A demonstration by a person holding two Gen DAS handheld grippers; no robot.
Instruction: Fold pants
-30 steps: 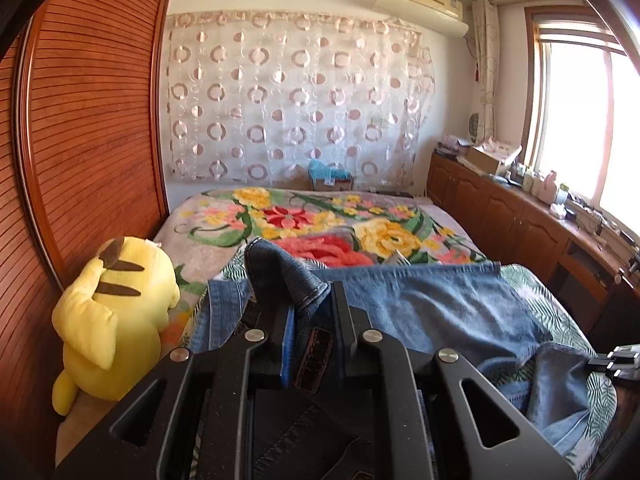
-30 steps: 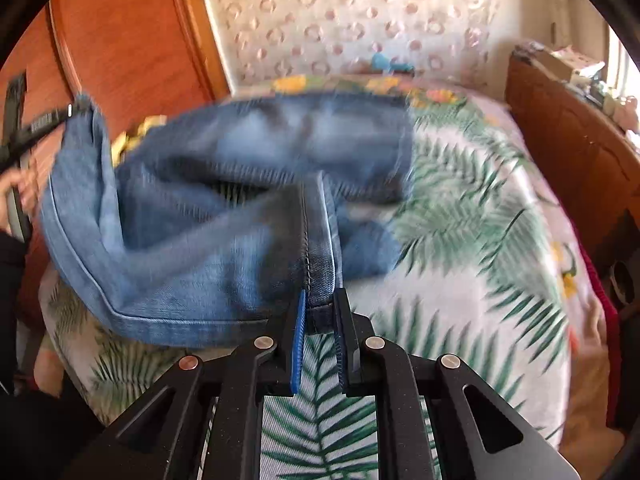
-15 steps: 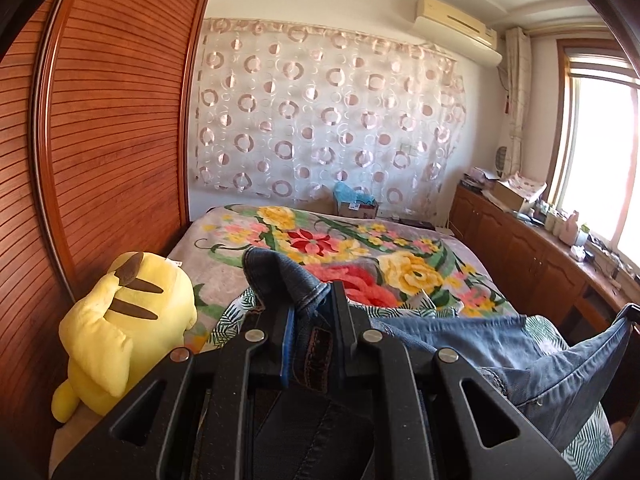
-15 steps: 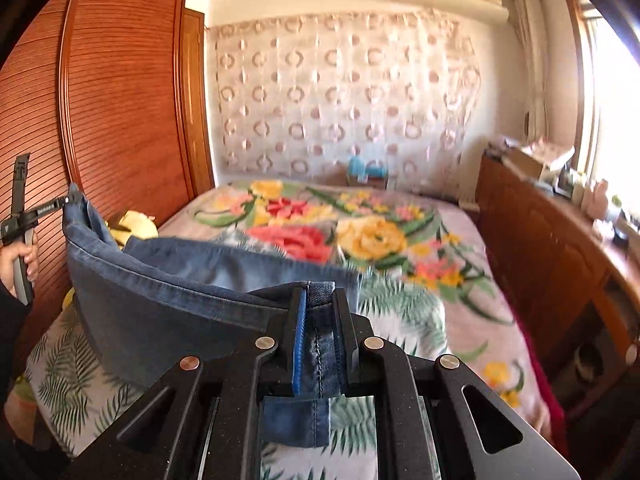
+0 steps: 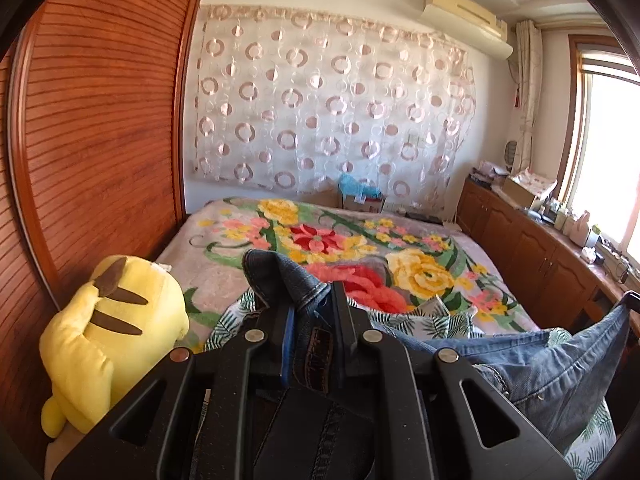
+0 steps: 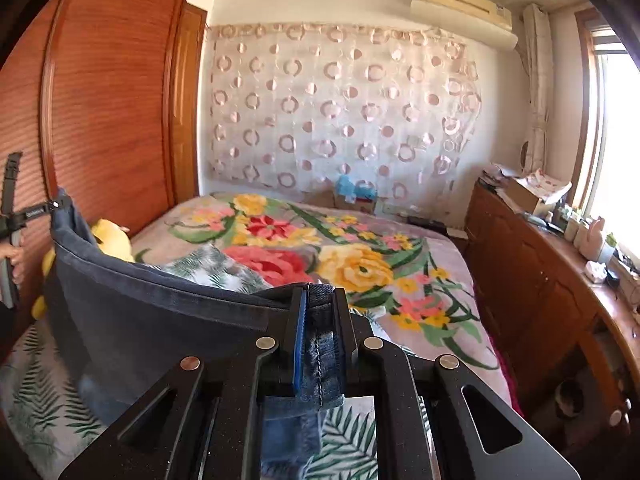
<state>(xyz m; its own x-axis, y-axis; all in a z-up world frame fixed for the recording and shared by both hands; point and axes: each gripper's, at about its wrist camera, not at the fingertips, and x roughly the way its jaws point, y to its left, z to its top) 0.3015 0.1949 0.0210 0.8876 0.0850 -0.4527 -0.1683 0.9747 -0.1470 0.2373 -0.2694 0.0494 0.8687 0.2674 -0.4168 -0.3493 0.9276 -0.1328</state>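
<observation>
A pair of blue denim pants [image 6: 160,320] hangs stretched between my two grippers, above the near end of the bed. My left gripper [image 5: 310,304] is shut on a bunched dark end of the pants [image 5: 288,276] that bears a brown patch. My right gripper [image 6: 318,298] is shut on a hemmed edge, and a short flap hangs below its fingers. In the right wrist view the left gripper [image 6: 54,204] shows at the far left, pinching the other corner. In the left wrist view the lighter denim [image 5: 560,364] rises toward the right edge.
The bed [image 5: 224,276] carries a flowered blanket and a leaf-print sheet [image 6: 40,392] at its near end. A yellow plush toy [image 5: 104,332] lies at the left against a wooden wardrobe [image 5: 100,140]. Wooden cabinets [image 6: 532,280] with clutter run along the right under a window.
Both grippers have lifted the pants off the bed and drawn them taut. The right gripper rose and tipped up from looking down at the sheet. The left gripper shifted sideways.
</observation>
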